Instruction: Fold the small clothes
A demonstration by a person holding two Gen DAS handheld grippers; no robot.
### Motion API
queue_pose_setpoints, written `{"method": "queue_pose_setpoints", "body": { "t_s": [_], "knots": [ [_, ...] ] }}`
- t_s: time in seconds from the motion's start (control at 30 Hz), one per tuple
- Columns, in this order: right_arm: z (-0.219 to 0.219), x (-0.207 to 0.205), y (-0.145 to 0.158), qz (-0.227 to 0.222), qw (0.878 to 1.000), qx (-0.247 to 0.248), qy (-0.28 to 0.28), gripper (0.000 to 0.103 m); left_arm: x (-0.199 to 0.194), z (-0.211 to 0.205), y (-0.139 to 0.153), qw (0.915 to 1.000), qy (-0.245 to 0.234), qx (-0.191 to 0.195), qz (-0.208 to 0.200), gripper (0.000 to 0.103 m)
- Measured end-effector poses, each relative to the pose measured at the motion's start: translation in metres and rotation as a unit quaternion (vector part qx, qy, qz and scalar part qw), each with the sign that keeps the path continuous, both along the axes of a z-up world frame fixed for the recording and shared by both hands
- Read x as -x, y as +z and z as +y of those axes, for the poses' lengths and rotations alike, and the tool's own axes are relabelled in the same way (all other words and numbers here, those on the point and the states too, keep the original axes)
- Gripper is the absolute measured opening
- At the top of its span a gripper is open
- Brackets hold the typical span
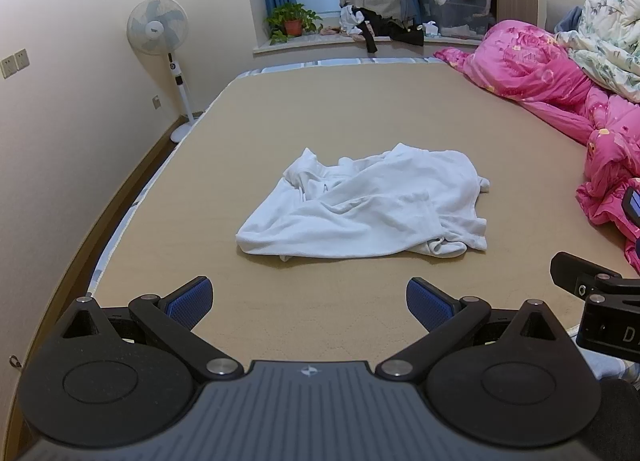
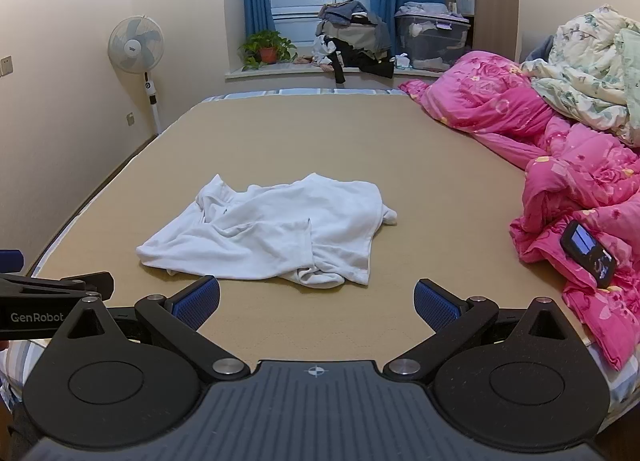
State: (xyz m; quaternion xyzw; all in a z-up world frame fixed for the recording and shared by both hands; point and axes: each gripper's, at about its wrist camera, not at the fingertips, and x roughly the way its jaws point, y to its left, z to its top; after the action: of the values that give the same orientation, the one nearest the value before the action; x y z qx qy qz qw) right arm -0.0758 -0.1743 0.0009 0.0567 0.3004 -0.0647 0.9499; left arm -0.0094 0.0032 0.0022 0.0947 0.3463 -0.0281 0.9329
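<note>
**White garment lay crumpled mid-bed, both tongs spread wide**

The fan (image 1: 157,29) stood by the left wall. The left tongs (image 1: 309,303) were released, hovering over the bed (image 1: 320,101), short of the white garment (image 1: 368,207) bunched at its middle. The right tongs (image 2: 317,305) gaped empty too, just before the cloth. Pink quilt (image 2: 560,165) heaped at right, a phone (image 2: 586,253) resting on it.

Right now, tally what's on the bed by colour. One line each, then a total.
White: 1, crumpled white garment, lying alone mid-bed
Pink: 1, pink floral quilt, bunched along the right side
Cream: 1, cream floral quilt, heaped on the pink one
Black: 1, black handheld device, resting on the pink quilt
Total: 4
</note>
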Motion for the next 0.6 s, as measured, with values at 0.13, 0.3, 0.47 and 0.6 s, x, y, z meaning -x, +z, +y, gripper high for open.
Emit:
{"method": "queue_pose_setpoints", "body": {
  "t_s": [0.13,0.3,0.47,0.6],
  "knots": [
    [0.0,-0.005,-0.002,0.004,1.0,0.0,0.001,0.102,-0.003,-0.001,-0.002,1.0,0.0,-0.002,0.003,0.103],
    [-0.002,-0.01,-0.006,0.009,1.0,-0.001,0.002,0.102,-0.008,0.0,-0.004,1.0,0.001,-0.002,0.008,0.103],
    [-0.006,-0.02,-0.01,0.014,1.0,0.001,0.009,0.102,-0.021,0.006,-0.009,0.9999,-0.004,0.002,0.014,0.103],
    [-0.028,-0.043,-0.008,-0.003,1.0,-0.001,0.006,0.102,-0.061,0.03,-0.015,0.9998,0.007,0.015,0.01,0.103]
  ]
}}
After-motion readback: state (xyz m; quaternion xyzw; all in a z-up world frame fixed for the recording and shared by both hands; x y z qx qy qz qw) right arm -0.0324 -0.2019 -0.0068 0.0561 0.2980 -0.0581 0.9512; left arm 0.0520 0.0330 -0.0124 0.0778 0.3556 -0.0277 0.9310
